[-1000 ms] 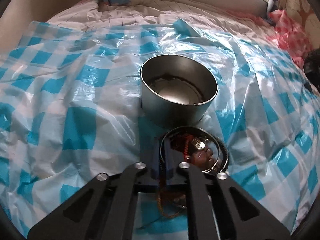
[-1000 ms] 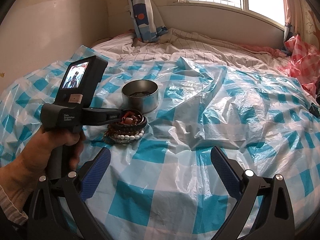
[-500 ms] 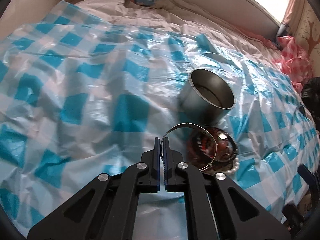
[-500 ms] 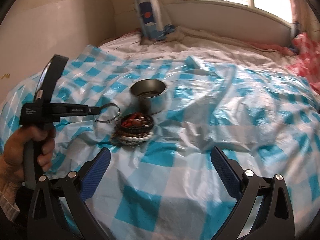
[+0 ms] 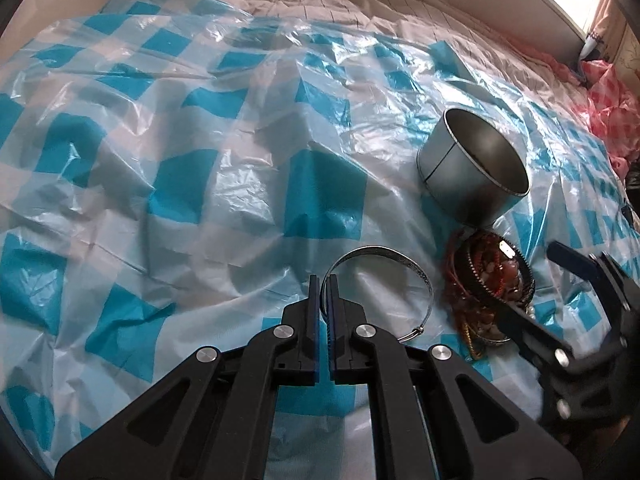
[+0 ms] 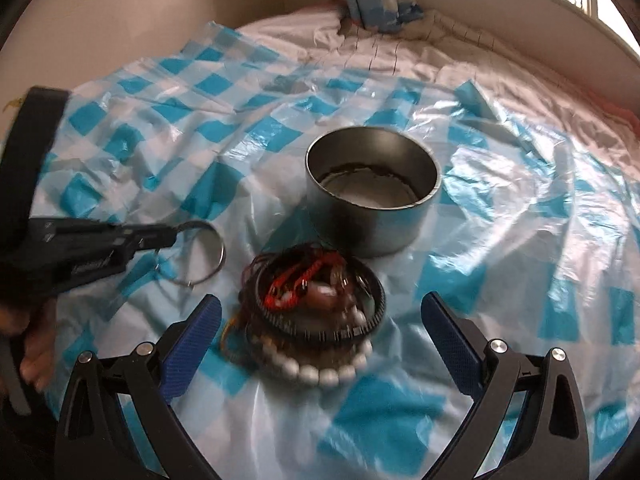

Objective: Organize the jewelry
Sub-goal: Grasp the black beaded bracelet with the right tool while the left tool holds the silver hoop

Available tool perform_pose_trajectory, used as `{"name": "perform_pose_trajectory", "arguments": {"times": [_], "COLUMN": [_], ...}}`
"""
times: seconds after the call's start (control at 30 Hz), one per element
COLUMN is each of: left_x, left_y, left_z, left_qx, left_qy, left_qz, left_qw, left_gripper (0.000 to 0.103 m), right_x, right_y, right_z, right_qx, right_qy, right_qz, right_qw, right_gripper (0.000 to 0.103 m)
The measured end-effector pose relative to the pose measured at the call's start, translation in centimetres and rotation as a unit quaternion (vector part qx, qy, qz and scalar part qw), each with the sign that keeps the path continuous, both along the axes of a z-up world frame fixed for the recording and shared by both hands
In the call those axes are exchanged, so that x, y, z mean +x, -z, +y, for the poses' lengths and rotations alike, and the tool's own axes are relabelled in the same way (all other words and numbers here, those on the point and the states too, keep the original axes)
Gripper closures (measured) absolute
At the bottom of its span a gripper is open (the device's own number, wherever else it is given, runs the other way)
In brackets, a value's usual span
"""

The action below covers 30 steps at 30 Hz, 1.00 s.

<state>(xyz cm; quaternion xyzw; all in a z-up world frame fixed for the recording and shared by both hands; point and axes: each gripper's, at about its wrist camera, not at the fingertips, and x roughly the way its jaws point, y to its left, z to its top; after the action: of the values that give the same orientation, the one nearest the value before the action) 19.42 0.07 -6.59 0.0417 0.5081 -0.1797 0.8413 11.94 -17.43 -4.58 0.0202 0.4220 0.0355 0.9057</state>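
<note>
My left gripper (image 5: 324,280) is shut on a thin silver bangle (image 5: 394,256) and holds it just left of a pile of bracelets (image 5: 490,284). The bangle (image 6: 210,252) and left gripper (image 6: 170,236) also show in the right wrist view. The pile (image 6: 320,312) holds red, dark and white beaded bracelets. A round metal tin (image 6: 372,188) stands open right behind the pile; it also shows in the left wrist view (image 5: 472,172). My right gripper (image 6: 320,336) is open, low over the pile with a finger on each side.
A blue-and-white checked plastic sheet (image 6: 520,240) covers the bed. White bedding (image 6: 400,48) lies behind it, a wall (image 6: 120,8) to the left. Pink fabric (image 5: 608,108) lies at the far right. My right gripper's fingers (image 5: 576,264) show at the left wrist view's right edge.
My left gripper has lifted the silver bangle off the pile and carried it left. My right gripper has moved forward and down over the pile, still open.
</note>
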Motion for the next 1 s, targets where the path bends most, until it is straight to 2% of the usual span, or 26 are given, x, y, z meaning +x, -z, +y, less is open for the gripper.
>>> {"name": "perform_pose_trajectory", "arguments": {"times": [0.07, 0.13, 0.2, 0.3, 0.57, 0.73, 0.9, 1.0], "left_x": [0.2, 0.3, 0.3, 0.3, -0.4, -0.8, -0.6, -0.5], "left_y": [0.3, 0.5, 0.7, 0.6, -0.7, -2.4, -3.7, -4.3], "left_z": [-0.2, -0.2, -0.1, 0.1, 0.3, -0.3, -2.0, -3.8], "left_qx": [0.004, 0.005, 0.006, 0.003, -0.016, -0.043, -0.065, -0.063], "left_qy": [0.004, 0.005, 0.004, 0.003, 0.011, 0.021, 0.027, 0.037], "left_qz": [0.005, 0.009, 0.011, 0.012, -0.011, -0.042, -0.059, -0.069], "left_qw": [1.0000, 0.9999, 0.9999, 0.9999, 0.9997, 0.9980, 0.9958, 0.9949], "left_gripper": [0.100, 0.100, 0.100, 0.100, 0.100, 0.100, 0.100, 0.100], "right_x": [1.1, 1.1, 0.9, 0.3, -3.3, -4.1, -4.6, -4.6], "right_y": [0.9, 1.1, 1.0, 0.7, -2.5, -3.3, -4.5, -5.2], "right_z": [-0.3, -0.6, -0.7, -0.9, -1.2, -1.2, -1.9, -2.5], "right_qx": [0.007, 0.020, 0.028, 0.033, 0.032, 0.025, 0.017, 0.015], "right_qy": [0.008, 0.006, 0.000, 0.001, 0.019, 0.026, 0.039, 0.047], "right_qz": [0.021, 0.021, 0.018, 0.010, -0.059, -0.082, -0.116, -0.136], "right_qw": [1.000, 1.000, 0.999, 0.999, 0.998, 0.996, 0.992, 0.990], "right_gripper": [0.007, 0.009, 0.027, 0.030, 0.030, 0.030, 0.030, 0.030]}}
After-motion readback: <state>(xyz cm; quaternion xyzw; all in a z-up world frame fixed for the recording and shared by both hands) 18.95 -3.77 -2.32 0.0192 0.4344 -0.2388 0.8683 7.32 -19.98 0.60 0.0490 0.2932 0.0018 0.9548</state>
